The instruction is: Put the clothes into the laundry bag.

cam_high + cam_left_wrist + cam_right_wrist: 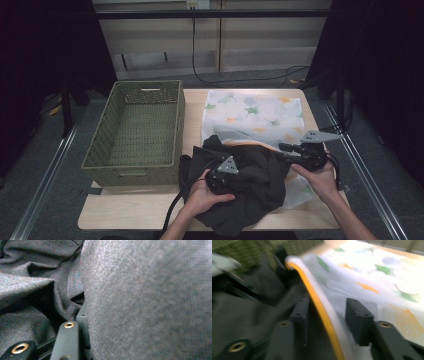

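Right gripper (327, 322): jaws apart, a clear gap between the pads; the yellow-trimmed edge of the leaf-print cloth (372, 275) runs through that gap, neither pad pressing on it. Picture is motion-blurred. In the high view the right gripper (288, 148) points left, at the seam where the dark garment meets the leaf-print cloth.

Left gripper (220, 175): buried in the dark garment (255, 185). In its own view one jaw shows at the lower left, with grey fabric (150, 300) lying against it and covering the other side; cannot tell whether the pads press on the cloth or stand off it.

Dark garment: crumpled heap at the near middle of the table, lapping over the near-left part of the leaf-print cloth (255, 112), which lies flat on the right half.

Basket (102, 145): green woven, on the left half, just beside the garment.

Table (130, 210): light wood, bare strip along the near edge. Grey floor around it, metal rails either side, black cables (240, 80) on the floor behind, pale cabinet at the back, dark drapes left and right.
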Available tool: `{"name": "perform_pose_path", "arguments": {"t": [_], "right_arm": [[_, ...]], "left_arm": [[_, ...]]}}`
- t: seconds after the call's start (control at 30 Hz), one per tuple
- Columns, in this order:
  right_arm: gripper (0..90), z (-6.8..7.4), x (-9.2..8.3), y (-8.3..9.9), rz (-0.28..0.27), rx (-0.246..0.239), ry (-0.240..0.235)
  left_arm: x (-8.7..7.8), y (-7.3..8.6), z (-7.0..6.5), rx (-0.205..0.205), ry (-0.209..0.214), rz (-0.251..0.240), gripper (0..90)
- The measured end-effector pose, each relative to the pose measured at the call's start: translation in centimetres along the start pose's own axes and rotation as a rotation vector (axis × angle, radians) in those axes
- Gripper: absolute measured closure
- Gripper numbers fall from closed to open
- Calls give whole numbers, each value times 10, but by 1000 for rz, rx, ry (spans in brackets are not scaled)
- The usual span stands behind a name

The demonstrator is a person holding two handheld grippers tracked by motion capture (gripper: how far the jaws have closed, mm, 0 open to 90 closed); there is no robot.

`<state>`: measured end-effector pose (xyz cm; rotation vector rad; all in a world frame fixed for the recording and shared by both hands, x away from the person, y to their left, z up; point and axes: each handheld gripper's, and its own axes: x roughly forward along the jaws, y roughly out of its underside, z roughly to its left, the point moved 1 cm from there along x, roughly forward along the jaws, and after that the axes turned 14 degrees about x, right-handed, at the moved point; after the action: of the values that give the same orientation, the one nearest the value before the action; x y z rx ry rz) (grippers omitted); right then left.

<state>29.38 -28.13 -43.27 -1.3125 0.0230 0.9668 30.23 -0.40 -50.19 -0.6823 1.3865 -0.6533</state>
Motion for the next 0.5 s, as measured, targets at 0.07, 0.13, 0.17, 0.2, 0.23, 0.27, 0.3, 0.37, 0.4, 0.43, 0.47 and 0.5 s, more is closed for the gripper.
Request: {"name": "perform_pose_path", "arguments": {"t": [0.07,0.13,0.17,0.2,0.23,0.27,0.3,0.37,0.4,0.43,0.47,0.5], "right_arm": [[505,0,10,3,34,-20,55],[506,-1,14,5,44,-22,58],[599,-4,20,6,65,-19,54],[635,-4,21,6,67,-27,46],[681,-5,22,6,63,-28,46],[746,-5,21,5,61,-24,46],[802,-6,20,5,60,-29,44],[886,-5,17,4,48,-12,57],[890,-5,16,4,39,2,41],[893,-4,15,3,29,13,43],[893,-4,15,3,29,13,43],[895,-2,13,1,25,18,31]], "left_arm": [[0,0,0,-4,0,-4,499],[0,0,0,-1,7,-8,461],[-1,0,0,-10,15,-26,430],[-2,-2,-2,-14,7,-35,409],[-3,-2,-3,-9,11,-50,361],[-5,-4,-4,-4,15,-60,321],[-9,-7,-6,-9,14,-68,288],[-16,-13,-10,-9,23,-127,196],[-18,-15,-12,-1,20,-130,168],[-18,-17,-13,5,19,-136,148],[-18,-17,-13,5,19,-136,125],[-14,-19,-13,7,22,-126,77]]}}
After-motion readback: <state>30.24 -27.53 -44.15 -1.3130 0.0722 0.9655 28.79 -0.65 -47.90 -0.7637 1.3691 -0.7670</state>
